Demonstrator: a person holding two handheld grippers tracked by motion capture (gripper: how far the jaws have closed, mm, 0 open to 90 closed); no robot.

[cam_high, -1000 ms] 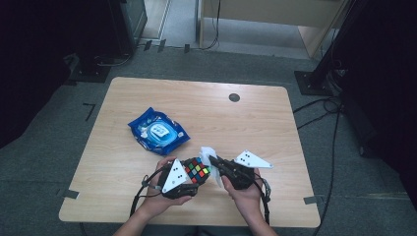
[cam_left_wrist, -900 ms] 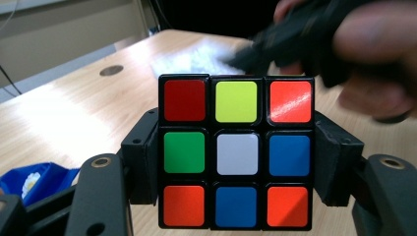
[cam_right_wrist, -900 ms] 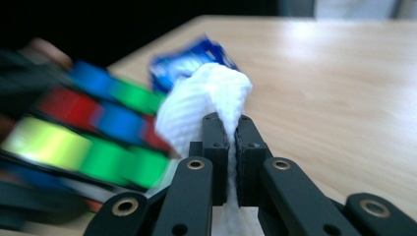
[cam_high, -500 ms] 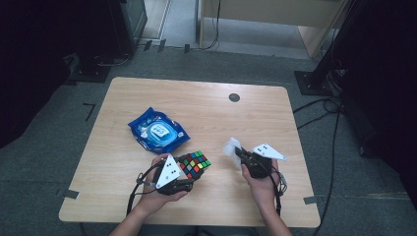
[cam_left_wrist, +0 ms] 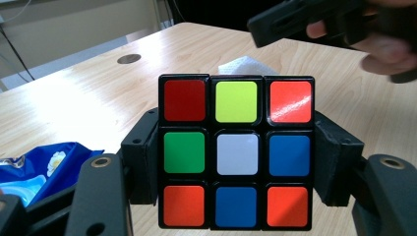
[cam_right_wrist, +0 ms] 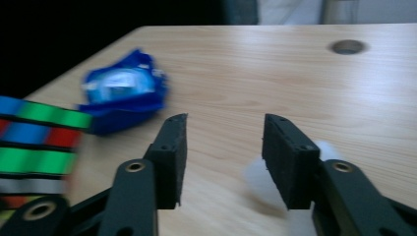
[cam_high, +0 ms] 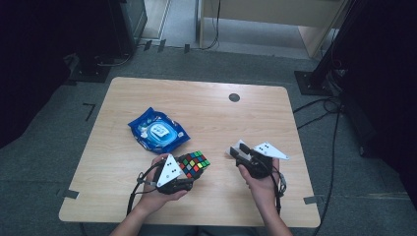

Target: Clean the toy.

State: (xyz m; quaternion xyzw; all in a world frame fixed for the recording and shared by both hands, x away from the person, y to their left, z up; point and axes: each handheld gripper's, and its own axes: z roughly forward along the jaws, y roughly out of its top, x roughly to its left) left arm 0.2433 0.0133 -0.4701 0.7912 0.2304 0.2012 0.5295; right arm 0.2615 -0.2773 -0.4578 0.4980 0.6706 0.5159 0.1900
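right gripper (cam_high: 239, 152): jaws just opened, white tissue (cam_high: 240, 146) released, drawn right, clear of cube (cam_high: 193, 164)
white tissue: now loose beside those jaws

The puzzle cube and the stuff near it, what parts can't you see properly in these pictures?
- Puzzle cube: the left gripper view shows one face; its side faces are covered by the left hand-held gripper.
- Same cube in the right gripper view: blurred and cut off by the left edge.
- Blue wipes pack: its label is too small in the high view.
- White tissue: blurred, partly behind the right hand-held gripper.
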